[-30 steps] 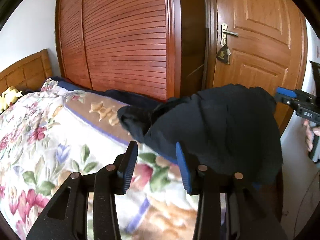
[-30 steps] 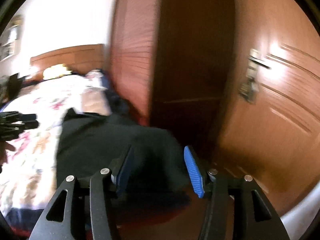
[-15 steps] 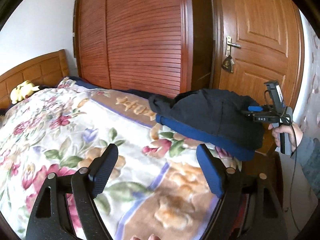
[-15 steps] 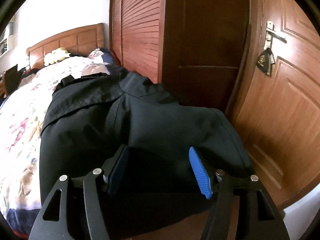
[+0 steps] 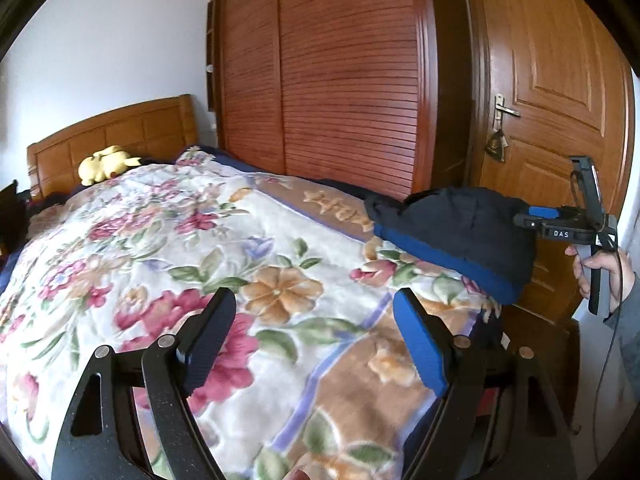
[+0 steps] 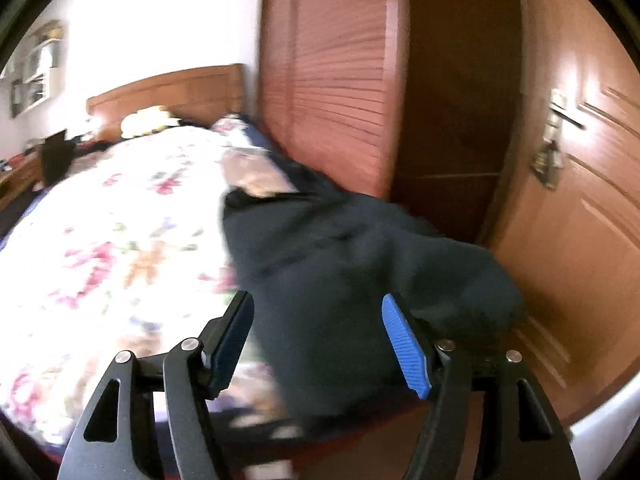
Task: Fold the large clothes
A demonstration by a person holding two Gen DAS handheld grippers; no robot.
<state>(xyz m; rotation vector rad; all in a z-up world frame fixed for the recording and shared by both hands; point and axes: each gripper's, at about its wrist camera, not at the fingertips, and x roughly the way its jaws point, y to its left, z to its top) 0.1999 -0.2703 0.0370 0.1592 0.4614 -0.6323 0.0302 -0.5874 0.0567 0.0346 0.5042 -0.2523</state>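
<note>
The bed (image 5: 120, 240) carried the dark garment (image 5: 460, 224) at its right foot corner. The right tool (image 6: 320, 344), jaws just widening, straddled it unpressed. The left tool (image 5: 312, 344) stood wide open, empty, farther off.

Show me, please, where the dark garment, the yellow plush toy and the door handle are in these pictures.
dark garment (image 5: 460, 224), left wrist view, on its upper dark cloth.
yellow plush toy (image 5: 106, 164), left wrist view, on its body.
door handle (image 5: 506, 111), left wrist view, on its lever.

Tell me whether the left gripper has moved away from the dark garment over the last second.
Yes. The left gripper has backed away from the dark garment, which lies on the floral blanket by the door; its jaws have just been opening, nothing between them.
</note>
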